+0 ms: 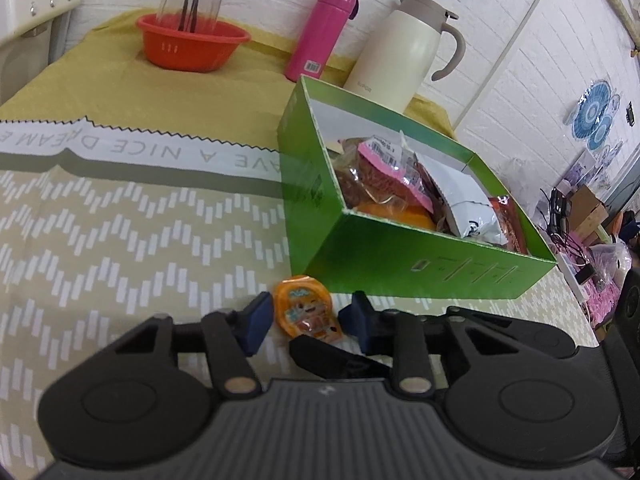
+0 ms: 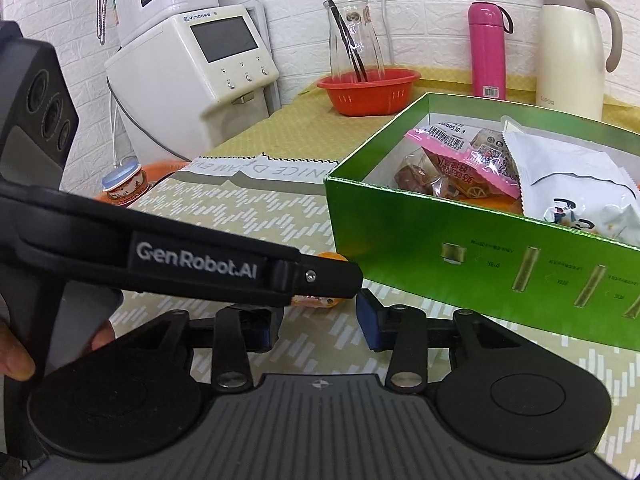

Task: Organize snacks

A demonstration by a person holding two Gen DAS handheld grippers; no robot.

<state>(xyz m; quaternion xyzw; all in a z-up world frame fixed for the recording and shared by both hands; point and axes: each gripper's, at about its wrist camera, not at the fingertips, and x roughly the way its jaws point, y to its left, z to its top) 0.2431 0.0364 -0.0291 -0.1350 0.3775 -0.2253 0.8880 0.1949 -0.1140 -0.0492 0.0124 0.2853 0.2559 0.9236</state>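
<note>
Snacks, in mixed packets (image 1: pixel 420 184), fill a green box (image 1: pixel 400 264) that stands on a patterned tablecloth (image 1: pixel 120 220); pink, white and brown wrappers show above its rim. One small orange jelly cup (image 1: pixel 306 312) lies on the cloth just in front of the box's near wall. Left gripper (image 1: pixel 306 314): its blue pads (image 1: pixel 256 322) flank the cup, the left pad against its edge, the right pad close beside it; whether both press cannot be told. In the right wrist view the left gripper's black arm crosses the frame, and its tip hides most of the cup (image 2: pixel 330 257). Right gripper (image 2: pixel 320 324): jaws partly apart over bare cloth, nothing between them, just short of the box (image 2: pixel 440 248). Behind the box stand a red basket (image 2: pixel 370 90) holding a glass carafe (image 2: pixel 354 36), a pink bottle (image 2: pixel 488 52) and a cream jug (image 2: pixel 572 48). A white appliance (image 2: pixel 192 76) sits at the table's far left.
</note>
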